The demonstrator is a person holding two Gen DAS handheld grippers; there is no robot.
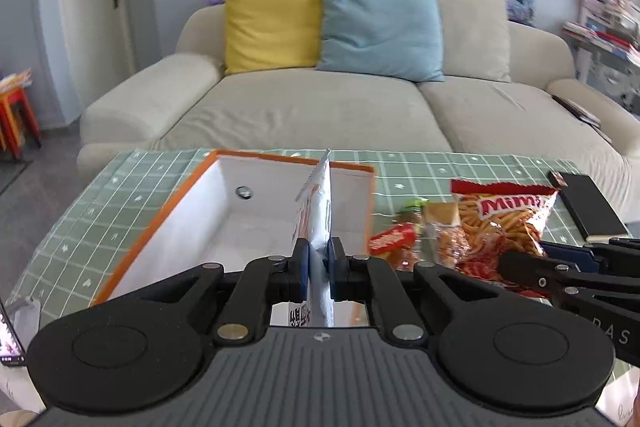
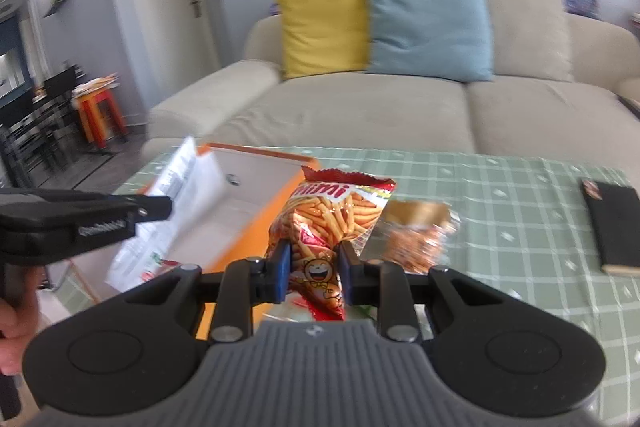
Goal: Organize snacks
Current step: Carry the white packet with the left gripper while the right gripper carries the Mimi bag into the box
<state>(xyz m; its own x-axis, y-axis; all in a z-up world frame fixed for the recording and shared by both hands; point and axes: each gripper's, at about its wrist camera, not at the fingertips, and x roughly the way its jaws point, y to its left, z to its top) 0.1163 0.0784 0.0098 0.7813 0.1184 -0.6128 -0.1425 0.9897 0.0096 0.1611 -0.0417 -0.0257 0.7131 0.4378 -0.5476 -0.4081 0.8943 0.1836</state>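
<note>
Two tools clamped, left tool (image 1: pixel 319 259) on white packet (image 1: pixel 318 215) over box (image 1: pixel 168 211), right tool (image 2: pixel 314 273) on Mimi bag (image 2: pixel 332 219).

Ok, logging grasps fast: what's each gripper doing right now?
Left gripper: closed on a flat white foil snack packet.
Right gripper: closed on the red Mimi stick-snack bag.

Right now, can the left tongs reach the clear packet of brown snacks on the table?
Probably not as things stand. The left tongs are shut on a white packet over the box, and the red chip bag in the right tongs sits before the clear packet.
</note>
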